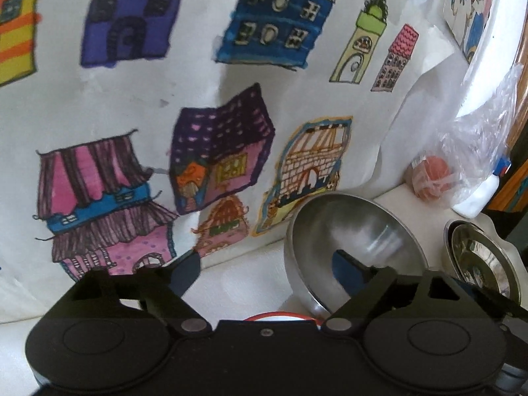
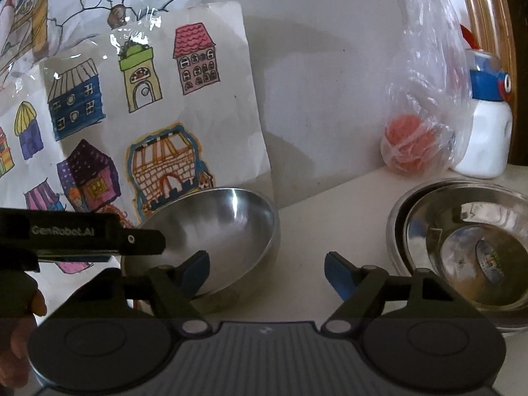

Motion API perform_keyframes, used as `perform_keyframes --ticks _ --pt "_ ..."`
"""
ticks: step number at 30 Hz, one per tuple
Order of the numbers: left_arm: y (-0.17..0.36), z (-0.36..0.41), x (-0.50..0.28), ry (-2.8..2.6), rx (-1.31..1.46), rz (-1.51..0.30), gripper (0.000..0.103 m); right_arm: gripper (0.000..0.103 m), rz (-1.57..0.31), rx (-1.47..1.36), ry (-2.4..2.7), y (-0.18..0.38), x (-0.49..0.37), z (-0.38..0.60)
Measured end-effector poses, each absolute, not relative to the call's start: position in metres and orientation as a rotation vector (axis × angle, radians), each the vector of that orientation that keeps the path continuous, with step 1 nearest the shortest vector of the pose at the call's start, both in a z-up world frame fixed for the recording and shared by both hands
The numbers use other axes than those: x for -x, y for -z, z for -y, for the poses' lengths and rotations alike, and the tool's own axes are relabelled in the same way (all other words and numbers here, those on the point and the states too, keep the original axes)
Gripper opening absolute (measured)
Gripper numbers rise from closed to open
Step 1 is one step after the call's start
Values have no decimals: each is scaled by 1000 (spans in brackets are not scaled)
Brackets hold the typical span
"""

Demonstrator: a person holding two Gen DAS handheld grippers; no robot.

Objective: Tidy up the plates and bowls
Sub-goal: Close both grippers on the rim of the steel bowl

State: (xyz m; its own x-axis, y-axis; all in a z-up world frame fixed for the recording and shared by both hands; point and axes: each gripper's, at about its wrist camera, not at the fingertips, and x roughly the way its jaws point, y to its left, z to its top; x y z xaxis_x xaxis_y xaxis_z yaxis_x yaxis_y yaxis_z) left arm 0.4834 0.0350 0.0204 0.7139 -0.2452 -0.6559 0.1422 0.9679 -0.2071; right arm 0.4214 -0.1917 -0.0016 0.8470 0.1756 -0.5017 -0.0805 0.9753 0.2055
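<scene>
White counter (image 2: 313, 217): three steel bowls (image 2: 211, 231), two nested.

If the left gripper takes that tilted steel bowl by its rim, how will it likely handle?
The steel bowl looks thin-walled, so probably light and rigid. Its polished, glossy surface may be slippery for the left gripper, whose jaws straddle the rim, open. It sits tipped on a rounded underside, so a push would likely rock or roll it rather than slide it.

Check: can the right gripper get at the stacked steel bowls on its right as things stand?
Probably yes. The right gripper is open, and bare tabletop lies between it and the stacked bowls.
</scene>
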Motion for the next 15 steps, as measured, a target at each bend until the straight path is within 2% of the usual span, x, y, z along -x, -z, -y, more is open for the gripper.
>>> perform_keyframes --ticks 4,6,10,12,15 --pt "-15 -29 -489 221 143 -772 64 69 -546 -197 -160 2 -422 192" --pt "-14 -26 -491 228 144 -782 49 61 -549 -214 -179 3 -422 193" --pt "-14 -24 -492 241 148 -790 39 52 -547 -237 -198 3 -422 194" --pt "-15 -22 -493 249 150 -794 31 43 -547 -251 -208 3 -422 195" --pt "-16 -20 -493 259 157 -799 21 42 -542 -258 -208 3 -422 196"
